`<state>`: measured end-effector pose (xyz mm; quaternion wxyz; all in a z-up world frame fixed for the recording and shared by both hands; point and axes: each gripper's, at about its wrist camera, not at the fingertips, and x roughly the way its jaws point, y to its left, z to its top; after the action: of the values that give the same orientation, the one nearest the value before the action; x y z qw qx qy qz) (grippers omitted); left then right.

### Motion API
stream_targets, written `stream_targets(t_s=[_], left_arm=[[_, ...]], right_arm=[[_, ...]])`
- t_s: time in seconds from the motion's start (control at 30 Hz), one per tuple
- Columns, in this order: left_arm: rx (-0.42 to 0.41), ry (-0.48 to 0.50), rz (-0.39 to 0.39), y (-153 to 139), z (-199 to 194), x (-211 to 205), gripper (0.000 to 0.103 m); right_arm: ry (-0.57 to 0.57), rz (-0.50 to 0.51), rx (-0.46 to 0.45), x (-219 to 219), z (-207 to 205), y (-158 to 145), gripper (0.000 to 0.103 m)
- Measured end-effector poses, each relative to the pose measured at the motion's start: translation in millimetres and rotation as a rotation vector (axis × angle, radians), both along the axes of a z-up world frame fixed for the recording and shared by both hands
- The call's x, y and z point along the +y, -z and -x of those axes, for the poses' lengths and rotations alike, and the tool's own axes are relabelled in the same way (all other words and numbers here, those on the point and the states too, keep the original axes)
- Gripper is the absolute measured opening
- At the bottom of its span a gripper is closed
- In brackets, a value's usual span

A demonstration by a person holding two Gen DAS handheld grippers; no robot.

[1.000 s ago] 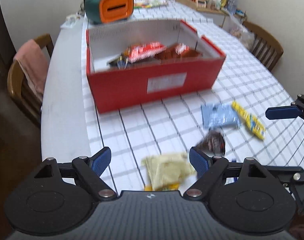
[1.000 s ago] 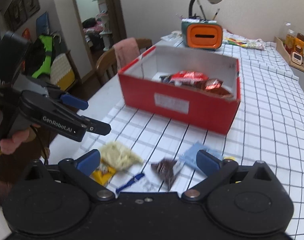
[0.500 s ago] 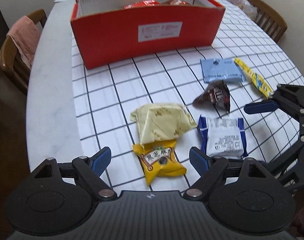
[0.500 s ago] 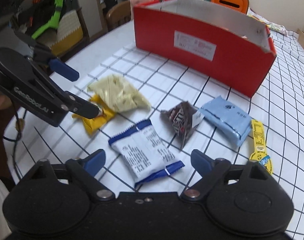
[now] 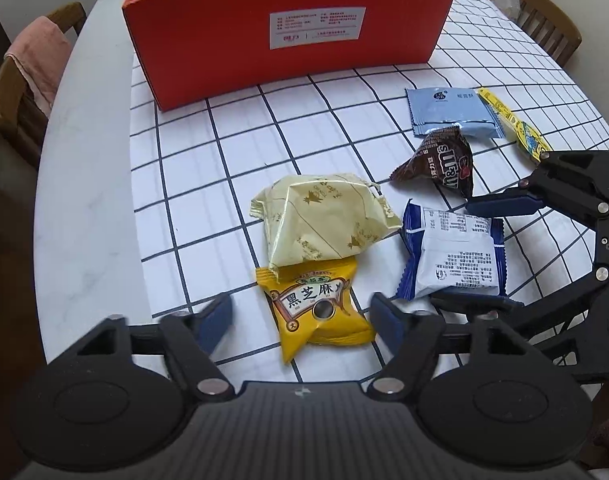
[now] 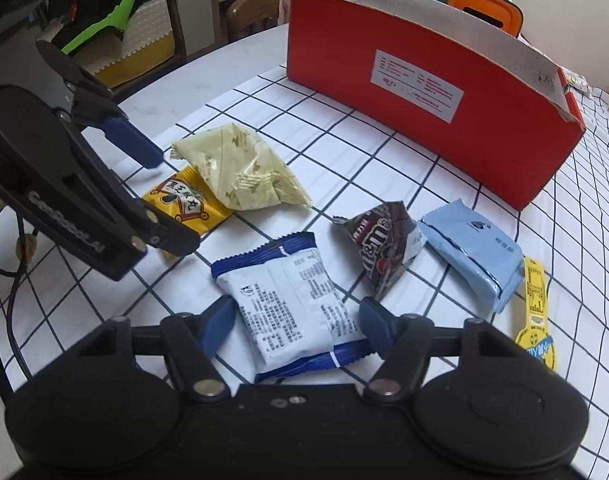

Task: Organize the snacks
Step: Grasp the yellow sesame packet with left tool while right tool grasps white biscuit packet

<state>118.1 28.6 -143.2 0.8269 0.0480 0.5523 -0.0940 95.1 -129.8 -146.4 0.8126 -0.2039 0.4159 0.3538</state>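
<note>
Left gripper (image 5: 300, 316): jaws are closing, one on each side of the yellow sesame-snack packet (image 5: 320, 312); the pads do not yet press it, so it is spread, not pinching.
Yellow packet, place: flat on the checked tablecloth (image 5: 208, 168), its far end tucked under the pale cream pouch (image 5: 324, 220), well short of the red box (image 5: 288, 36).
Yellow packet, axis: long axis runs roughly along the gripper's line of sight, toward the box; its printed face is up.
Left grip, advice: I judge it best to pinch across the short width at the near end, clear of the cream pouch, then slide it out before lifting.
Right gripper (image 6: 294, 326): jaws are closing around the white-and-blue packet (image 6: 292, 300); the pads look just beside its edges, no firm squeeze visible.
White-and-blue packet, place: flat on the cloth, between the yellow packet and the brown M&M's bag (image 6: 380, 244).
White-and-blue packet, axis: long axis lies slightly diagonal, crimped ends near and far, back label up.
Right grip, advice: squeeze the padded middle gently; the filling may crush.
</note>
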Motion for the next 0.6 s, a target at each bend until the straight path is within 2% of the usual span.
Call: stream_targets(t_s=[0.03,0.13,0.23,0.6], left_arm=[[0.005,-0.002,-0.001,1.0,-0.3,0.2,0.06],[0.0,0.003,-0.012,1.6,1.1,-0.6,0.054],[-0.007,0.011,-0.009,0.3,2.5,-1.1,0.04],[-0.007,0.005,0.026,-6.2,8.0,4.4,0.033]], right_arm=[[-0.005,0.001,-0.001,0.3,0.8,-0.5,0.063],[-0.011,0.002,-0.003,1.8,3.3,-1.8,0.056],[-0.003,-0.006,-0.002,2.1,5.6,-3.0,0.049],[0.084,-0.079,0.031,-7.3,11.4,-10.8,0.046]])
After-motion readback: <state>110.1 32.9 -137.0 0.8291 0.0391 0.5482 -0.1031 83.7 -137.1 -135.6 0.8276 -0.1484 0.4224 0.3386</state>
